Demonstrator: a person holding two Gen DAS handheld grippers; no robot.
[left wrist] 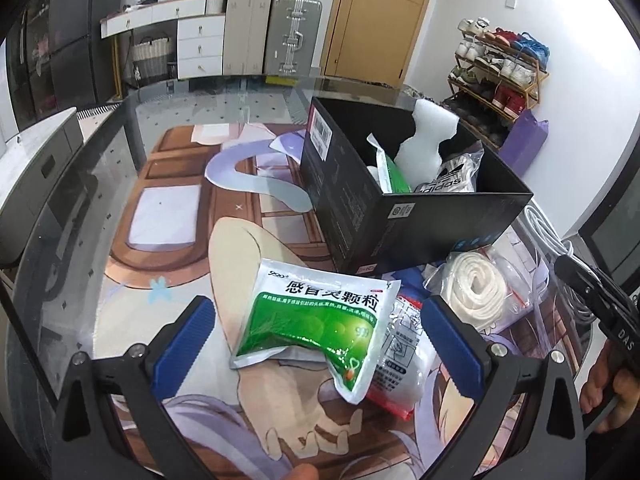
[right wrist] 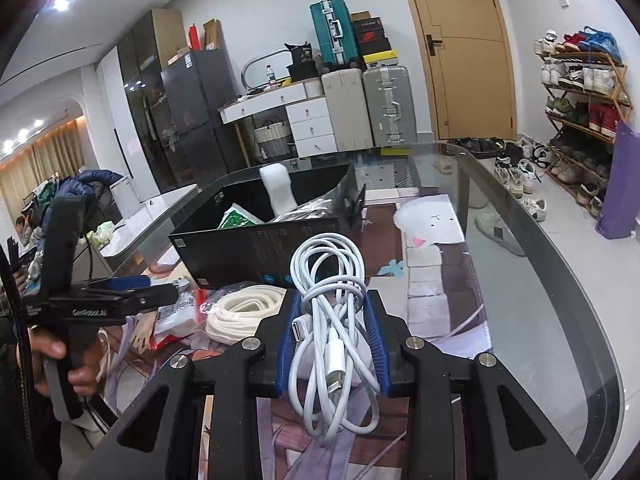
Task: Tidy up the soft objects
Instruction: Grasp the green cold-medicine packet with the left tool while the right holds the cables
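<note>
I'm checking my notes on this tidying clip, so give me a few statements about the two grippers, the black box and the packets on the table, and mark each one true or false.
1. The right gripper is shut on the bundled white charging cable. True.
2. The left gripper grips the green and white medicine sachet. False: its fingers stand open on either side of the sachet, which lies on the table.
3. The open black cardboard box holds nothing. False: a white foam block and a clear adidas bag are among the things inside.
4. The coiled cream-white rope in a clear bag lies on the table outside the box. True.
5. The medicine sachet overlaps a red-edged clear packet. True.
</note>
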